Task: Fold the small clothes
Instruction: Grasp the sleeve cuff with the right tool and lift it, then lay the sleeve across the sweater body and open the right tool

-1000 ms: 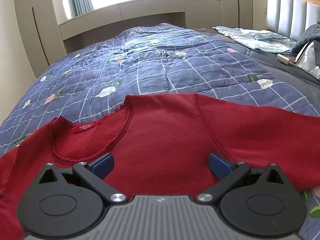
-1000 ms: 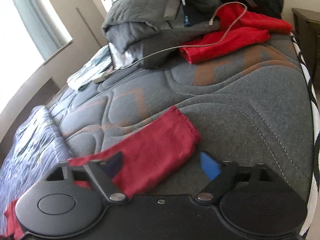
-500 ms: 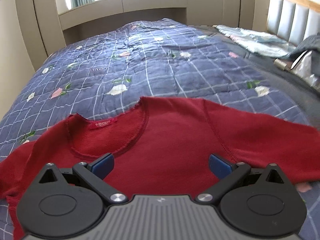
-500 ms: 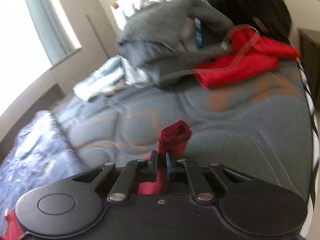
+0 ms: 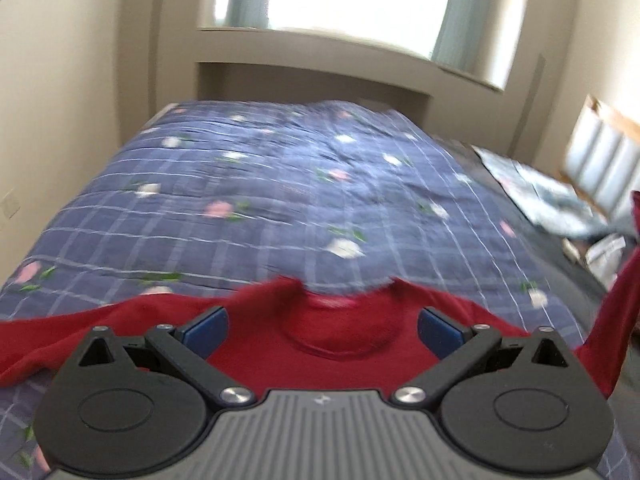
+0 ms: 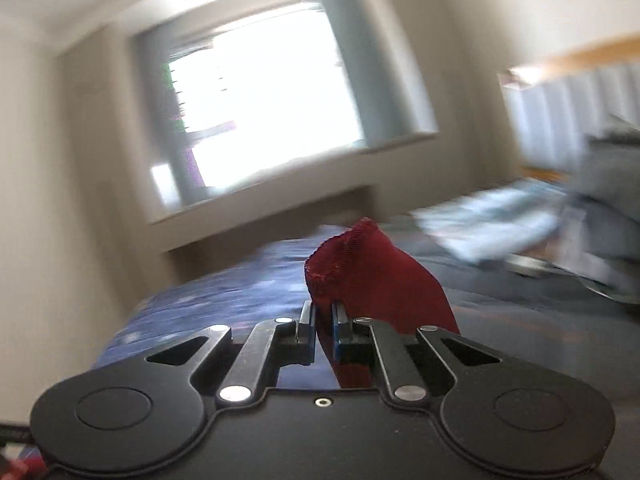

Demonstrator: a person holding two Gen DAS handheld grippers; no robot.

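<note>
A red knit sweater (image 5: 336, 332) lies on the blue checked floral quilt (image 5: 280, 208), its neckline facing away from me. My left gripper (image 5: 322, 326) is open, its blue pads either side of the collar, just above the cloth. My right gripper (image 6: 323, 322) is shut on the cuff of the sweater's sleeve (image 6: 368, 264) and holds it up in the air. That raised sleeve (image 5: 616, 300) shows at the right edge of the left wrist view.
A window with grey curtains (image 6: 260, 112) and a ledge stand beyond the foot of the bed. A light blue folded cloth (image 6: 492, 224) and a grey pile (image 6: 612, 184) lie near the padded headboard (image 5: 600, 164). Grey mattress (image 6: 520, 304) shows at the right.
My right gripper closed on the sleeve cuff, lifted it off the mattress and swung left toward the window. My left gripper drew back and tilted up, now centred over the collar.
</note>
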